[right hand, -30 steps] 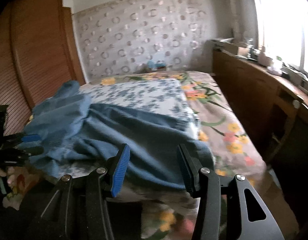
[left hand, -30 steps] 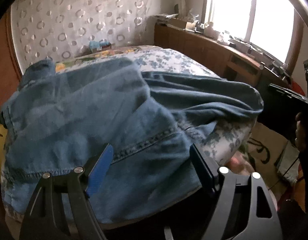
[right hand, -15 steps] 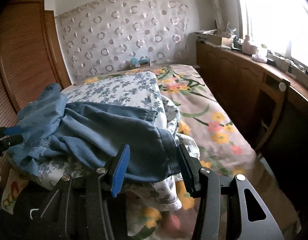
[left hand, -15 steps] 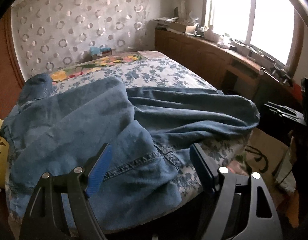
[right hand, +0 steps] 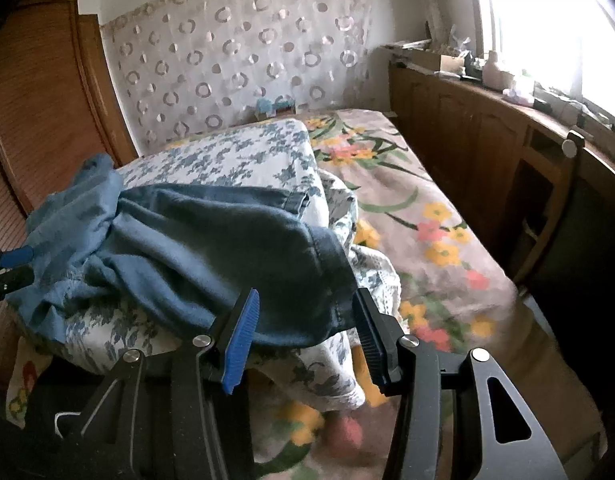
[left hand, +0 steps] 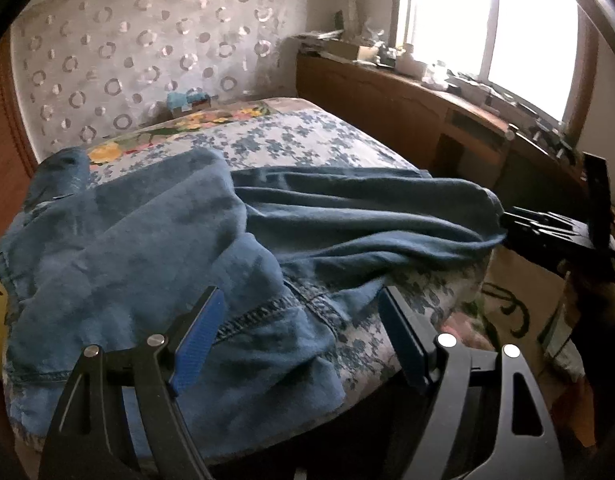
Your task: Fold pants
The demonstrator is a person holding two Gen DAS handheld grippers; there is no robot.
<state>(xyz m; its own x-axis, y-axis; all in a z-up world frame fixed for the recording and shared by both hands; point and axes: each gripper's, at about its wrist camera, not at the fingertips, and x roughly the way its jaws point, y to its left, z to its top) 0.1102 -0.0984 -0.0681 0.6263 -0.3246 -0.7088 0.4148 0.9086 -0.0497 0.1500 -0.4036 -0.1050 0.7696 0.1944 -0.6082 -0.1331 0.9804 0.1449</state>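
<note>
A bedroom with a circle-patterned curtained wall, a bright window on the right and a wooden sideboard along it; a bed under a blue-flowered white quilt and a yellow-and-pink flowered sheet serves as the work surface. The left tool hovers at the near edge of the bed, its blue-padded jaws spread wide and gripping nothing, just above a stitched seam of the rumpled blue denim pants. The right tool is likewise wide open and empty, poised at the hem end of a darker leg that drapes over the quilt's near right corner. The pants lie bunched across the quilt, lighter waist part heaped at the left, legs running right, creased and overlapping. As judged from this, folding has barely begun: the garment is not yet spread flat, no tidy fold shows, and grasping, straightening and folding all remain.
</note>
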